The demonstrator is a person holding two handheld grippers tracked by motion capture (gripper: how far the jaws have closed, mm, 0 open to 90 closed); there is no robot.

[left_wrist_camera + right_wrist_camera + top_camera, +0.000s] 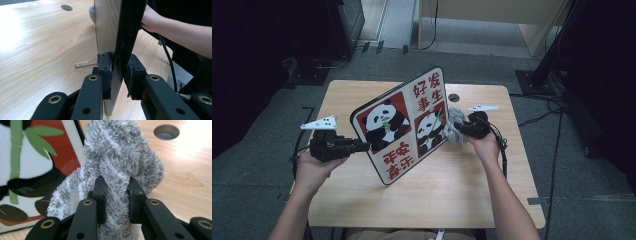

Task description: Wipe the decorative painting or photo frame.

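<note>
Between the left gripper's (362, 146) tight jaws stands the panda picture board (404, 125), pinched at its edge. The right gripper (458, 131) squeezes a grey fluffy cloth (120, 170) against the board's side. Wiping looks under way; next, rub the cloth across the picture.

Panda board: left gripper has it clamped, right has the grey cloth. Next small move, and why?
Probably slide the grey cloth leftward across the panda board's printed face. The left gripper clamps the board's edge and holds it tilted off the table, while the right gripper is shut on the cloth, bunched at the board's right edge.
</note>
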